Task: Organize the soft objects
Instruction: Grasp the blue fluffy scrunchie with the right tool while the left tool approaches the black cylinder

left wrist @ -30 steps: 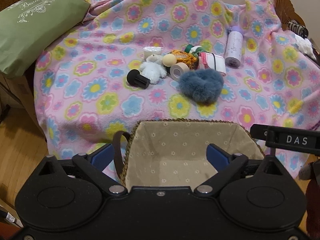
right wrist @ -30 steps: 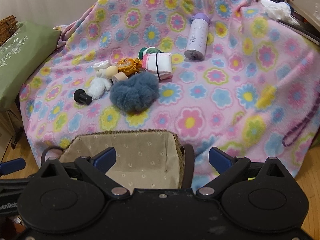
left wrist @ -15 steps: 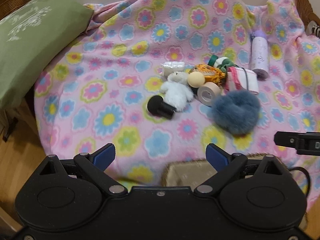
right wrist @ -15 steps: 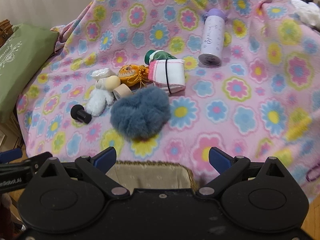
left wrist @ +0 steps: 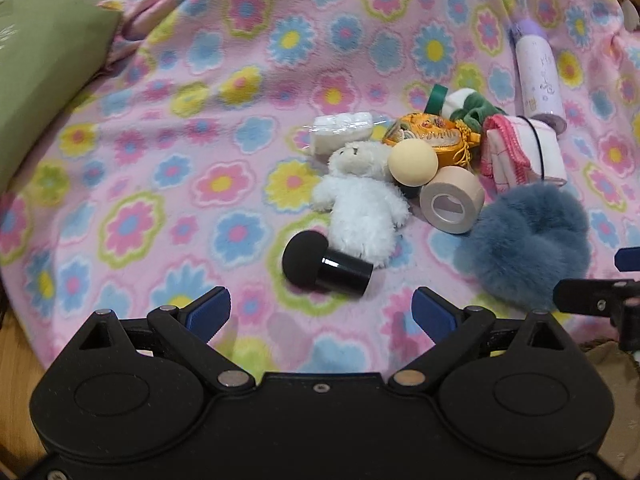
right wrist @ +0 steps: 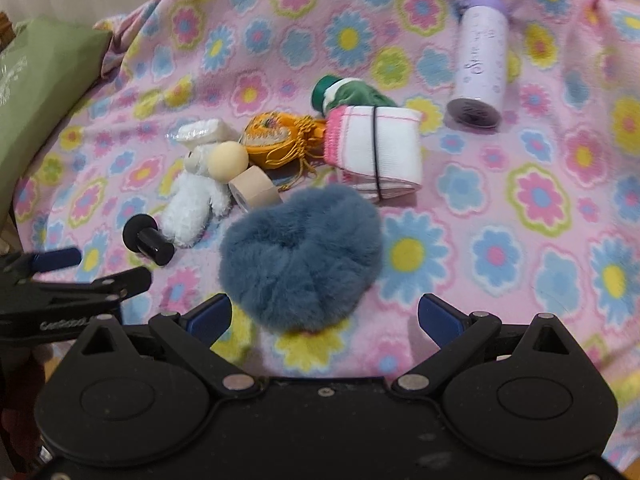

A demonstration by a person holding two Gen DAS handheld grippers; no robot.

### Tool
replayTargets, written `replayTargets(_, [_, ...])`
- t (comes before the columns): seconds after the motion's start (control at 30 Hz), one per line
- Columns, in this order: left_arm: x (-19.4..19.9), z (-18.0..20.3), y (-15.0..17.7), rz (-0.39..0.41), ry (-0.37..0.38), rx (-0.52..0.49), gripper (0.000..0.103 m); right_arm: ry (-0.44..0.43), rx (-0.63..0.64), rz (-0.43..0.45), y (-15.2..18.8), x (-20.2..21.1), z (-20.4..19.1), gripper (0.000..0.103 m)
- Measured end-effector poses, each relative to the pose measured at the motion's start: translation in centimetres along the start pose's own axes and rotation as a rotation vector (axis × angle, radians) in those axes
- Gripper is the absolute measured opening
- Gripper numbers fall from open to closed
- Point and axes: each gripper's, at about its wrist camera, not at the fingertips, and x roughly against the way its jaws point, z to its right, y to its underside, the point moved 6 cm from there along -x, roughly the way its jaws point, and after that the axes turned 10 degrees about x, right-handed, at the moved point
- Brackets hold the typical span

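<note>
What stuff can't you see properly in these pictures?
- Basket: left wrist view, only a corner shows; the picture's edge and the left gripper's body cut it off.
- Green pillow: both views, cropped by the left edge, its lettering blurred.
- Green-and-white cloth: right wrist view, partly behind the folded white towel.
- Purple bottle: writing too small to read.
</note>
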Motion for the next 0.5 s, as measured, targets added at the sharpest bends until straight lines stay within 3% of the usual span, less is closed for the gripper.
replayTargets(0.23, [-2.7,0.3,-0.8,-0.009,0.019,-0.046,0.095,0.006,0.032,-0.036,-0.8,-2.5,-0.6,0.101])
replayTargets(0.5, [-4.8,-0.1,-1.2,-0.029,0.044,0.002,0.097,0.023,0.039,-0.056,-1.8,-5.4,-0.1,0.102])
